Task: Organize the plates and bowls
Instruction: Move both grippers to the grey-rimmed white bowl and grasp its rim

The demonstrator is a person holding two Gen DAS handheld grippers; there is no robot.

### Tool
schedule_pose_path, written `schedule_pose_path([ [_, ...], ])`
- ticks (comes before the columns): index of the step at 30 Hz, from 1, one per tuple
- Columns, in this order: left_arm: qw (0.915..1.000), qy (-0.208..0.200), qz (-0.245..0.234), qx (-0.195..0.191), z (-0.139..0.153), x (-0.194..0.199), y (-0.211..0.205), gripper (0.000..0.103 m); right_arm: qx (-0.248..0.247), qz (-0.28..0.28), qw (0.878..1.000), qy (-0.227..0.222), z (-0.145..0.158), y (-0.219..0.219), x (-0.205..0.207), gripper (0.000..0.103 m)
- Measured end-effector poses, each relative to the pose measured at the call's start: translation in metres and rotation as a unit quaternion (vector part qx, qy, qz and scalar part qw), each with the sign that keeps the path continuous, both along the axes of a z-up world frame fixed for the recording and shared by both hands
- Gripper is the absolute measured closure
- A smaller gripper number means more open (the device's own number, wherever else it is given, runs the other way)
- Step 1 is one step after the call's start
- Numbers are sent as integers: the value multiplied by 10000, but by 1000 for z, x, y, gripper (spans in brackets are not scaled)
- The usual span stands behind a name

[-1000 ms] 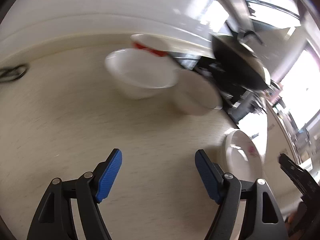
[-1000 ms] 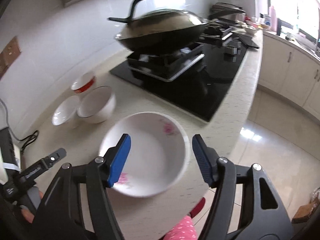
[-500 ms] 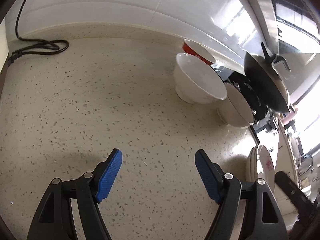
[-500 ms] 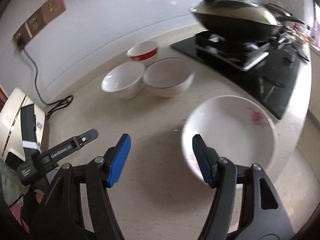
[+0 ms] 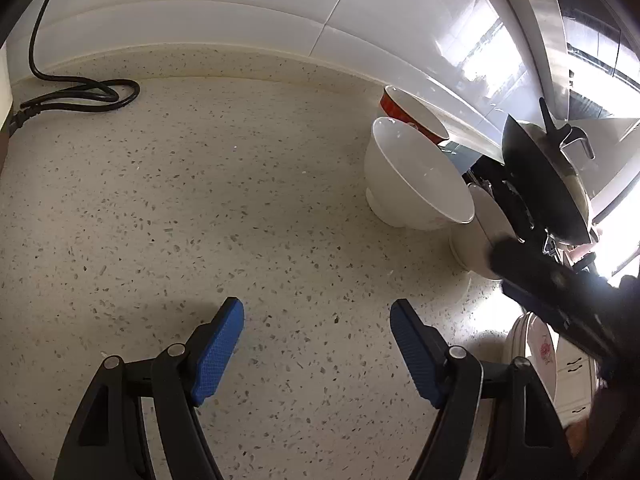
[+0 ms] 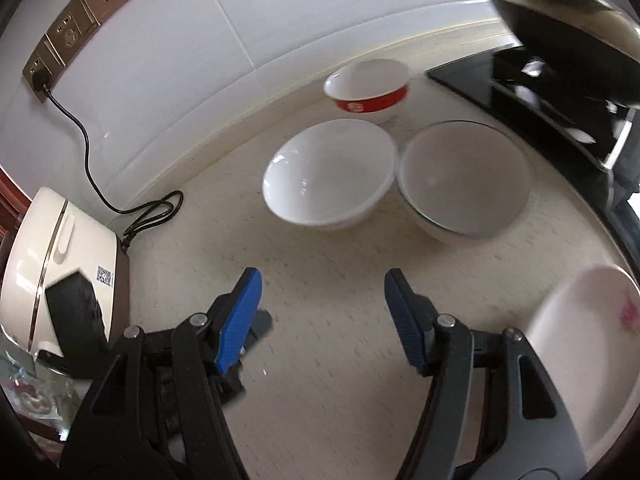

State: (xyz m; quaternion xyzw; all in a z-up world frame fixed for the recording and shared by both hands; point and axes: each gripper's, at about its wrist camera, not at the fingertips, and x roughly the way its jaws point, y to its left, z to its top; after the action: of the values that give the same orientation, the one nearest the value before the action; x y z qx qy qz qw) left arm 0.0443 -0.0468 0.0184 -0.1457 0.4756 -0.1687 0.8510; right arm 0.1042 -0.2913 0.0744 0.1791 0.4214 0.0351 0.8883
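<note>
The speckled table (image 6: 320,360) is the biggest thing, and all the dishes sit on it. A black wok (image 6: 568,32) is far ahead of the right gripper (image 6: 322,316), up to its right. A cream cooker (image 6: 52,264) is to its left. The flowered plate (image 6: 592,360) lies just to the right of the right gripper. Two white bowls are ahead of it: the white bowl (image 6: 328,172) and the grey-rimmed bowl (image 6: 464,176), touching or almost touching. The red-banded bowl (image 6: 368,88) is behind them, near the wall. Both grippers are spread apart with nothing between the blue pads. The left gripper (image 5: 316,348) is over bare table, with the bowls ahead to its right.
</note>
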Motion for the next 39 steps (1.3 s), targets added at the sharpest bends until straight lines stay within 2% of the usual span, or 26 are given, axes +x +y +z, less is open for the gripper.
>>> schedule_pose_path([
  [3, 9999, -59, -42, -81, 2, 2, -6, 27, 62, 13, 10000, 68, 1, 1, 17, 36],
  [6, 9994, -97, -217, -259, 5, 7, -18, 27, 122, -148, 9996, -216, 13, -6, 17, 36],
  [10, 9980, 24, -258, -580, 3, 24, -40, 27, 80, -195, 9993, -312, 21, -19, 24, 36],
  [16, 9957, -87, -585, -715, 7, 45, -79, 27, 196, -538, 9975, -415, 28, -50, 29, 36],
  [22, 9911, 150, -693, -1126, 7, 58, -101, 27, 278, -931, 9940, -501, 29, -80, 26, 36],
  [27, 9932, 117, -624, -978, 4, 65, -123, 30, 70, -892, 9944, -557, 34, -89, 24, 36],
  [30, 9955, 161, -561, -745, 0, 69, -132, 39, -22, -910, 9943, -554, 34, -89, 24, 36],
  [33, 9956, 279, -506, -732, -3, 72, -133, 42, -423, -1192, 9912, -383, 28, -99, 28, 36],
  [36, 9955, 315, -498, -741, -7, 74, -130, 42, -625, -1365, 9883, 276, 8, -118, 45, 36],
  [38, 9957, 296, -512, -711, -7, 74, -131, 42, -765, -1334, 9856, 696, -6, -127, 54, 49],
  [39, 9957, 292, -520, -702, -8, 74, -133, 43, -750, -1261, 9858, 815, -12, -130, 57, 65],
])
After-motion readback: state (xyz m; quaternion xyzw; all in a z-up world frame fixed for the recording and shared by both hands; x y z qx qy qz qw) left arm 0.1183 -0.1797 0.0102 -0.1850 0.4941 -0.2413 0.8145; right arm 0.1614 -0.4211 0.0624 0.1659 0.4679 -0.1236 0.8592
